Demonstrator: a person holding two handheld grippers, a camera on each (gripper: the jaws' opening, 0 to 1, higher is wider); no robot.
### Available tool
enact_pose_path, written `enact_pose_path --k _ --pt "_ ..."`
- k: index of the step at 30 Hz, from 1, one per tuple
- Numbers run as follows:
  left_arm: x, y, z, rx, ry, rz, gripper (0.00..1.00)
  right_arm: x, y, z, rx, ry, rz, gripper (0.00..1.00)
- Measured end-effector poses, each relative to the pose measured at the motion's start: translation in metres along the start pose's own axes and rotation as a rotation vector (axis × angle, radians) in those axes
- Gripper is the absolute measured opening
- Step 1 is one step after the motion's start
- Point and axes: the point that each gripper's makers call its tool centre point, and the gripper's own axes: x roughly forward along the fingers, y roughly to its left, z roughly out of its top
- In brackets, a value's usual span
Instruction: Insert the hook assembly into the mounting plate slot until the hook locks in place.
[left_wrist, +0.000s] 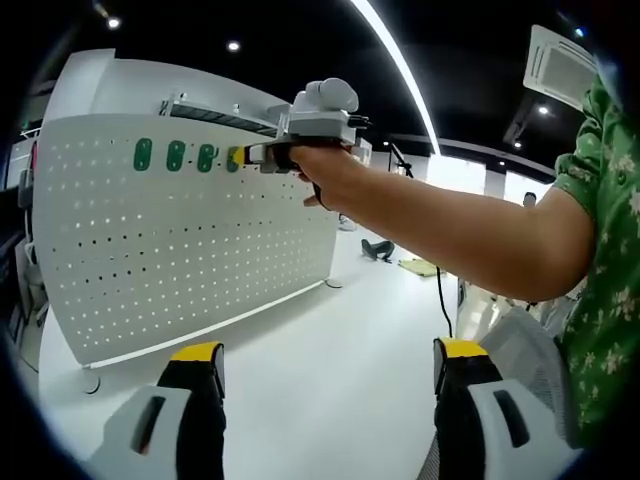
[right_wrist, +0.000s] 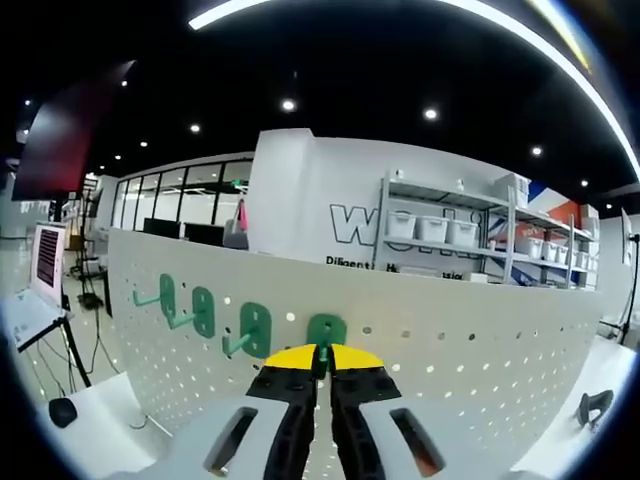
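Observation:
A white perforated mounting plate stands upright on the left of the left gripper view. Three green hook assemblies hang in a row near its top edge. A person's hand holds my right gripper against the plate, just right of that row. In the right gripper view its yellow-tipped jaws are shut on a fourth green hook, whose base lies against the plate. The three hung hooks stand to its left. My left gripper is open, holds nothing, and sits well back from the plate.
The person's bare arm and green flowered shirt cross the right side. White floor lies below the plate. Behind the plate stand shelves with white bins. A monitor on a stand is at far left.

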Motion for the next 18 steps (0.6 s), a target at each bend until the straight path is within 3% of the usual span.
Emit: enact_pose_path --k 9,12,15,18 --pt "0.0008 -0.0011 -0.0004 -0.001 0.001 -0.004 0.88 -0.0007 0.0004 -0.0002 -0.016 0.032 -0.008 0.02" --pt "0.0001 -0.0005 -0.0004 -0.003 0.000 -0.002 0.88 -0.0007 0.0007 -0.0009 -0.031 0.032 -0.023 0.02" --pt "-0.0006 0.0002 -0.0016 -0.004 0.002 -0.001 0.88 -0.0006 -0.0017 -0.0008 0.026 0.023 -0.035 0.02" --pt "-0.0011 0.0001 -0.0011 -0.004 0.000 0.000 0.88 -0.0014 0.0008 -0.0011 -0.002 0.018 -0.051 0.01"
